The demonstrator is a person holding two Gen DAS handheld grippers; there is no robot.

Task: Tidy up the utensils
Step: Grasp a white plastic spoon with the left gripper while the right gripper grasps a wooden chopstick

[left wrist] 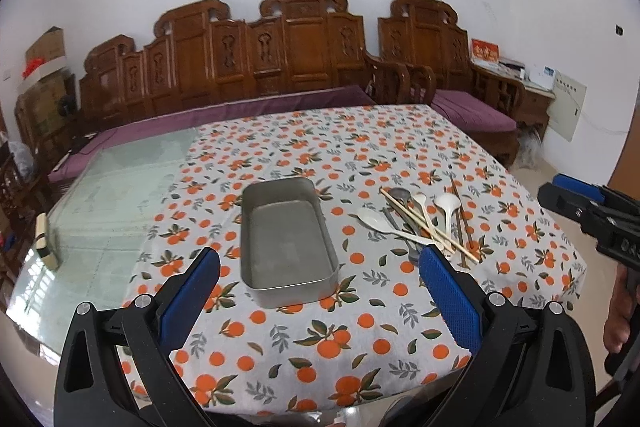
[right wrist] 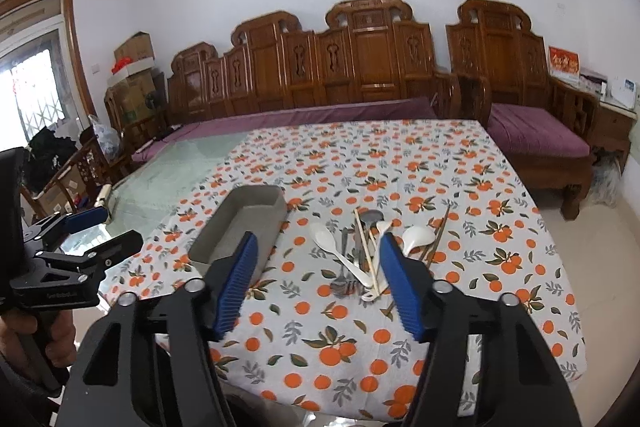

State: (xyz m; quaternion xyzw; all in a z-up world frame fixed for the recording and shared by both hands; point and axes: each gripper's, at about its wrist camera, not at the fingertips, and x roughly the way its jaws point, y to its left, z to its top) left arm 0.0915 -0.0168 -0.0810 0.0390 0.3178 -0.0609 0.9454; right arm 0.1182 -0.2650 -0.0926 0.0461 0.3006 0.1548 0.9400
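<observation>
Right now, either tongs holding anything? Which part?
Nothing held. Left tongs and right tongs both open and empty, above the tablecloth.

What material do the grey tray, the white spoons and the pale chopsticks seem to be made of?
The tray looks like metal, with a dull brushed grey finish and thin walls. The white spoons look like glossy ceramic or plastic; I cannot tell which. The pale chopsticks look like bare wood or bamboo, matte and tan.

My right gripper [right wrist: 316, 285] fingers [right wrist: 400, 291] apart, nothing between, above the utensil pile [right wrist: 360, 255]. Metal tray [right wrist: 240, 223] just left of pile, empty. Left gripper [right wrist: 94, 231] far left of tray.
</observation>
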